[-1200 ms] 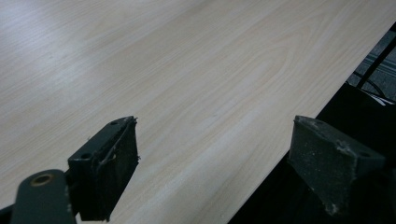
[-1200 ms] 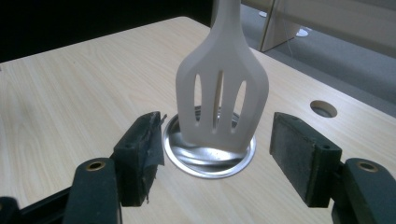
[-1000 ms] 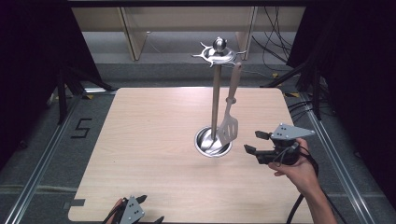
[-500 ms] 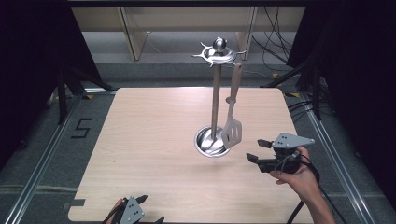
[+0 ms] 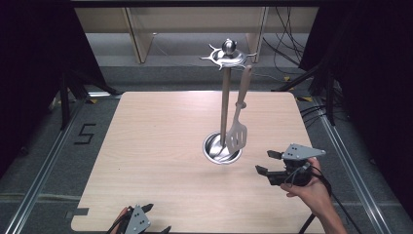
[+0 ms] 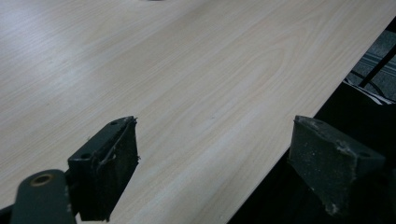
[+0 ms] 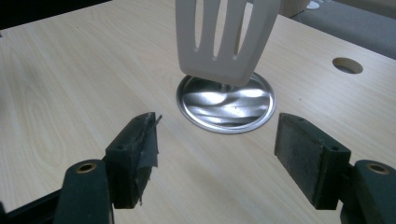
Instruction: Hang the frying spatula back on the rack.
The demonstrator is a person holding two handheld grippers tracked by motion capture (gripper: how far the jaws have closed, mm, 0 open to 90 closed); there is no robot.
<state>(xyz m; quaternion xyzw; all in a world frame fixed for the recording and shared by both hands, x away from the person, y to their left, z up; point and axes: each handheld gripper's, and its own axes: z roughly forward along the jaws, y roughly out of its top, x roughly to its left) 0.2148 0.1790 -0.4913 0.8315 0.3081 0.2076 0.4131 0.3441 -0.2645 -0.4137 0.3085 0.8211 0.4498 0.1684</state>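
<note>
The left tongs rest at the near edge of the desk, well apart from the work. In the left gripper view their jaws stand spread and released, with only bare wood and the desk's edge between them; that hand looks parked so that it stays clear of the other one.

Ahead of the right tongs stands a metal rack: an upright post on a round dished base, with a ring of hooks at the top. A pale slotted spatula hangs from one hook, just beside the post on the side nearer the right tongs. Hung that way, its long axis runs nearly plumb, handle up, blade pointing down at the base and floating just above it.

The right tongs hover low over the desk, facing the blade. Their jaws have just been opening and now stand wide with nothing between them, likely released from the hung spatula.
</note>
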